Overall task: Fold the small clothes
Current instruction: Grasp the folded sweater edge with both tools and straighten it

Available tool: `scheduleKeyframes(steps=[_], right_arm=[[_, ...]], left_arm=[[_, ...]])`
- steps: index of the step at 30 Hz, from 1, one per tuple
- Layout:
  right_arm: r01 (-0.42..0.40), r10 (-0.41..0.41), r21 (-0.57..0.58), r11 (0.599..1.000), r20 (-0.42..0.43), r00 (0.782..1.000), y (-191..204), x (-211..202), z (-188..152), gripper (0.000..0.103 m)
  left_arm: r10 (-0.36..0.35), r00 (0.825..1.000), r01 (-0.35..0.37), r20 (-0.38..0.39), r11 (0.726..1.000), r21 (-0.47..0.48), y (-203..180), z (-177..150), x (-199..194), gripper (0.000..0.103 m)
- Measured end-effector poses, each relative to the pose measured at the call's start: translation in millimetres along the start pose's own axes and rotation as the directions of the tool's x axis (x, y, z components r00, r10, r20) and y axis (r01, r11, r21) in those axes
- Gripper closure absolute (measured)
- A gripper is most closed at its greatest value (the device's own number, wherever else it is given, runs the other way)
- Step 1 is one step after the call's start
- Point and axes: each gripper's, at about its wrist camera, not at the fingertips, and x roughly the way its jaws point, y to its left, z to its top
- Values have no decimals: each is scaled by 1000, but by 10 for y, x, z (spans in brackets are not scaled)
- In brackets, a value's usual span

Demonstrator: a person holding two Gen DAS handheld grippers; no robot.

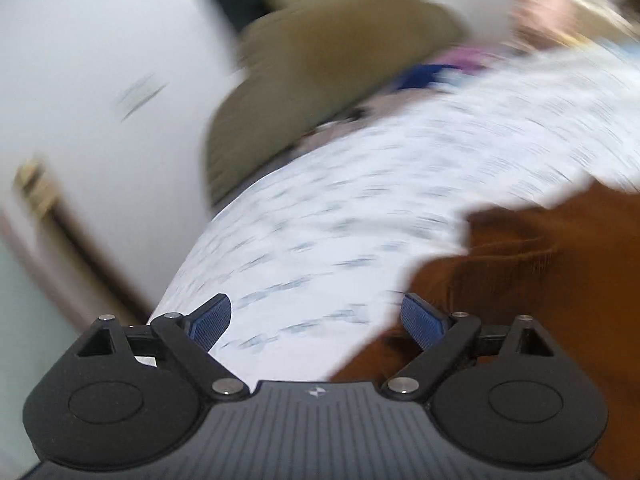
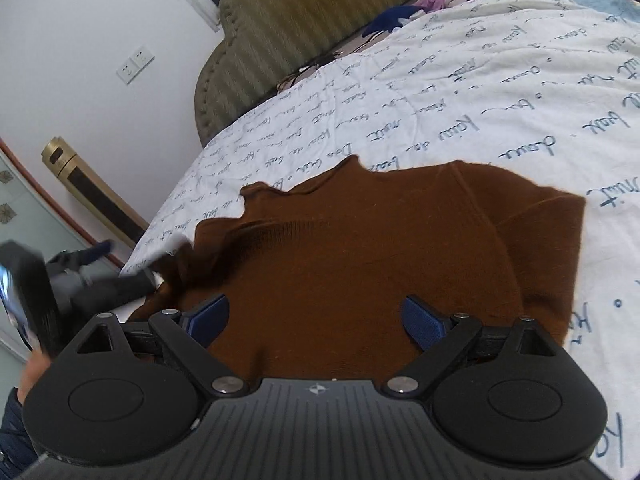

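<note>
A brown knit sweater (image 2: 360,248) lies flat on the white bedsheet (image 2: 460,92) printed with blue handwriting. My right gripper (image 2: 316,320) is open and empty, hovering just above the sweater's near part. My left gripper (image 1: 316,320) is open and empty over the sheet, at the sweater's left edge (image 1: 540,260); its view is motion-blurred. The left gripper also shows blurred at the far left of the right wrist view (image 2: 92,272), beside the sweater's left corner.
An olive padded headboard (image 2: 304,28) stands at the far end of the bed. Small purple, blue and light clothes (image 2: 404,16) lie near it. A white wall with sockets (image 2: 135,63) and a gold upright unit (image 2: 80,184) are to the left.
</note>
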Motion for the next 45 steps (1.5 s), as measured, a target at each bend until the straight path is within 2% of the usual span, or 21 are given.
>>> scheduleKeyframes(steps=[3, 7, 11, 15, 17, 19, 21, 22, 24, 25, 26, 28, 31, 34, 36, 38, 39, 40, 42, 44, 45], right_arm=[[14, -15, 10, 1000, 17, 1000, -33, -53, 0, 11], [44, -42, -40, 998, 45, 998, -10, -233, -83, 11], [100, -92, -94, 990, 86, 992, -55, -559, -234, 11], [118, -112, -53, 992, 110, 988, -230, -877, -383, 13], [128, -123, -40, 991, 113, 986, -291, -980, -447, 16], [121, -116, -43, 992, 105, 988, -295, -1029, -519, 19], [97, -92, -53, 994, 82, 992, -286, -1022, -587, 21], [86, -82, -65, 994, 67, 994, -275, -1006, -623, 25], [86, -83, -82, 993, 39, 996, -236, -936, -698, 40], [95, -93, -91, 991, 27, 995, -223, -893, -727, 57], [108, -107, -98, 989, 16, 994, -204, -853, -750, 73], [136, -134, -106, 985, 22, 991, -175, -826, -763, 88], [168, -158, -129, 977, 83, 984, -92, -960, -714, 93], [203, -180, -159, 966, 151, 972, 3, -1159, -653, 95], [223, -194, -171, 960, 173, 966, 28, -1269, -637, 96], [254, -224, -194, 948, 162, 961, 2, -1317, -650, 96], [272, -245, -202, 941, 147, 958, -22, -1307, -684, 96], [287, -265, -208, 935, 127, 956, -59, -1283, -715, 98], [327, -316, -212, 921, 87, 945, -162, -1214, -768, 98], [367, -356, -196, 909, 92, 930, -213, -1212, -787, 97], [375, -358, -195, 906, 116, 926, -195, -1245, -777, 95]], left_arm=[[-61, 998, 58, -19, 990, -126, 372, -34, -37, 10], [-228, 974, 224, -10, 960, -166, 640, -345, -294, 10], [-397, 918, 380, -19, 892, -246, 789, -770, -544, 10], [-514, 858, 476, -18, 807, -349, 879, -1077, -651, 11], [-550, 835, 503, -24, 780, -372, 850, -1177, -659, 11], [-550, 835, 501, -37, 785, -363, 775, -1245, -683, 12], [-541, 840, 496, -44, 798, -342, 702, -1297, -704, 26], [-544, 838, 499, -47, 797, -341, 676, -1314, -707, 36], [-563, 824, 510, -53, 781, -361, 654, -1348, -687, 57], [-572, 818, 512, -64, 774, -373, 656, -1371, -674, 78], [-575, 815, 507, -78, 771, -385, 662, -1384, -653, 89], [-572, 817, 501, -74, 767, -401, 710, -1390, -647, 95], [-579, 815, 523, -27, 756, -394, 858, -1353, -767, 99], [-567, 824, 530, 8, 766, -363, 1036, -1338, -950, 99], [-550, 835, 524, 17, 786, -328, 1120, -1378, -1053, 99], [-522, 853, 498, -19, 823, -274, 1098, -1462, -1067, 101], [-501, 863, 473, -61, 846, -245, 1046, -1525, -1026, 101], [-490, 865, 459, -107, 860, -224, 993, -1590, -967, 101], [-491, 854, 452, -173, 864, -219, 939, -1703, -863, 101], [-498, 854, 452, -150, 853, -260, 1025, -1694, -880, 100], [-492, 861, 445, -126, 851, -279, 1075, -1642, -918, 100]])
